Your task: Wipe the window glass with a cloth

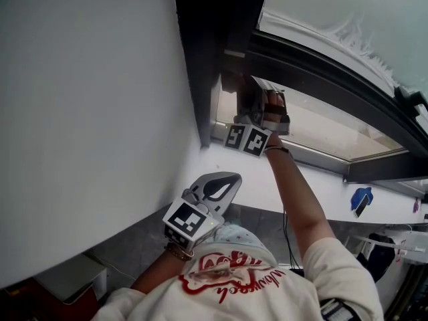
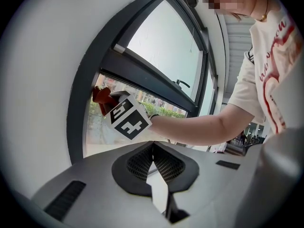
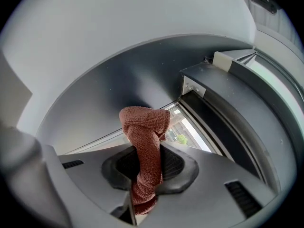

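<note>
My right gripper [image 1: 257, 107] is raised to the lower window pane [image 1: 328, 129], near its left corner by the dark frame. It is shut on a reddish-brown cloth [image 3: 145, 141], whose bunched top sticks out past the jaws towards the glass [image 3: 186, 133]. In the left gripper view the cloth [image 2: 100, 97] shows as a red bunch against the pane [image 2: 97, 134], just behind the right gripper's marker cube [image 2: 128, 118]. My left gripper [image 1: 215, 188] hangs low near the person's chest, away from the window. It [image 2: 153, 149] is shut and holds nothing.
A dark window frame [image 1: 200, 59] runs up beside a white wall [image 1: 87, 112]. A heavy dark crossbar [image 1: 321, 72] divides the lower pane from the upper one [image 2: 166, 46], which has a handle [image 2: 183, 83]. A blue object [image 1: 362, 199] lies on the white sill [image 1: 314, 182].
</note>
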The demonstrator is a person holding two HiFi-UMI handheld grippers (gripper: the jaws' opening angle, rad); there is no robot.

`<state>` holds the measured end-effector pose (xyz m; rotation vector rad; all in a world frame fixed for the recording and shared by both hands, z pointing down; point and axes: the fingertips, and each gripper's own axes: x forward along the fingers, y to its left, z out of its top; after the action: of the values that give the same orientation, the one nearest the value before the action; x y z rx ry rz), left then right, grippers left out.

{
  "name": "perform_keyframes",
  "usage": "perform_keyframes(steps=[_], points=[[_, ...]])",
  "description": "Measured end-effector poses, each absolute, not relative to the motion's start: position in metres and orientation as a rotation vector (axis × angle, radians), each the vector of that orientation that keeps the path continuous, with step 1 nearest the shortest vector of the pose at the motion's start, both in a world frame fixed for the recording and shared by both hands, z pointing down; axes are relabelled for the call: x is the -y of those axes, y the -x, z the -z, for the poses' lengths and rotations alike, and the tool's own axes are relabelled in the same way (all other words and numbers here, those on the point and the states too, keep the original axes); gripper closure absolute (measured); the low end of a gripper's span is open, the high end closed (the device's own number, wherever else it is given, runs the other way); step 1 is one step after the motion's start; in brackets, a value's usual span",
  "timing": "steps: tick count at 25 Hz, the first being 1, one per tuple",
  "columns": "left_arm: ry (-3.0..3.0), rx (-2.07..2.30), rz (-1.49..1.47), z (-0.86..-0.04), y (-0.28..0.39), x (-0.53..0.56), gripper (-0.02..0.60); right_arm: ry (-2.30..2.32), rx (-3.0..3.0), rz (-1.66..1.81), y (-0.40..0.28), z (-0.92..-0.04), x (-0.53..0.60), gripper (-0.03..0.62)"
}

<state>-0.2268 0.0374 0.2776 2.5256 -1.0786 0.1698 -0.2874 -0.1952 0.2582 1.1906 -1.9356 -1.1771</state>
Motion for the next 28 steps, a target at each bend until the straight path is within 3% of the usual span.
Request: perform_keyframes(steps=[28], points=[[-2.413, 1.145, -0.188, -0.31, 0.233, -0.028, 0.56, -1.027, 1.962, 1.108, 0.296, -0.351, 0.192, 0.519]])
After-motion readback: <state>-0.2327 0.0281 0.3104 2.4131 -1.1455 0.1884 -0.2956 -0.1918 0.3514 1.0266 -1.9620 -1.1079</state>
